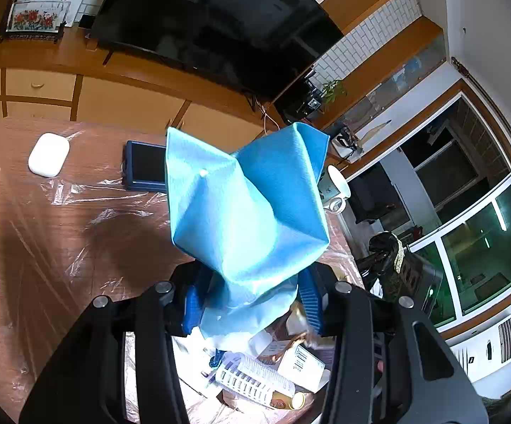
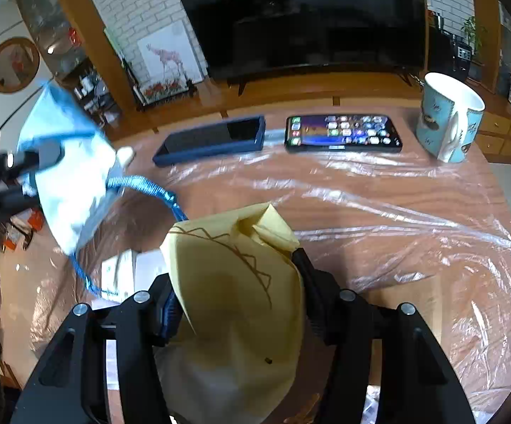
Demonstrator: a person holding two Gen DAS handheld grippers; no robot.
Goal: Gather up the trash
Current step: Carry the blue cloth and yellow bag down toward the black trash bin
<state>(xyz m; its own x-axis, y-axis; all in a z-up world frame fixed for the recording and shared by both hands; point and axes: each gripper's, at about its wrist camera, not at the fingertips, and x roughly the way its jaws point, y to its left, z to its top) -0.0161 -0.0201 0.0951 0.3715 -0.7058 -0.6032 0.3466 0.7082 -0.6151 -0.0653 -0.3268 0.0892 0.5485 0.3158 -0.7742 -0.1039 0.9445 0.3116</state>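
Biggest thing here is the table point(image 2: 379, 194), brown wood with crinkly clear plastic film point(image 2: 414, 233) spread over it. Behind it there's a big dark TV point(image 2: 305, 17) on a wooden cabinet point(image 1: 121, 102).

Left gripper point(image 1: 251, 304): its fingers point(image 1: 310, 300) are pressed in tight on a blue mask point(image 1: 244, 205), which sticks up in front of the camera, well off the table. From the right wrist view you can see that same mask with its white inner side showing and a blue strap point(image 2: 149, 187) dangling from it.

Right gripper point(image 2: 237, 304): the fingers point(image 2: 168, 312) are pinching a crumpled yellow paper point(image 2: 234, 282) with thin brown lines on it. It bulges up between them, held over the table.

Container-wise, below the left gripper there's a heap of trash point(image 1: 266, 371): a white carton with print, a ribbed white piece, scraps of paper. It seems to sit in something lined with clear plastic, but I can't tell what kind of bin or bag that is.

The mug point(image 2: 448, 116) stands upright at the far right of the table, white inside, light blue outside, handle facing the camera. Can't see anything in it from this angle.

Smaller stuff at the far edge: a phone point(image 2: 342, 132) with its screen lit, just beside a dark phone in a blue case point(image 2: 213, 137), and a white earbud case point(image 1: 48, 154) off on its own.
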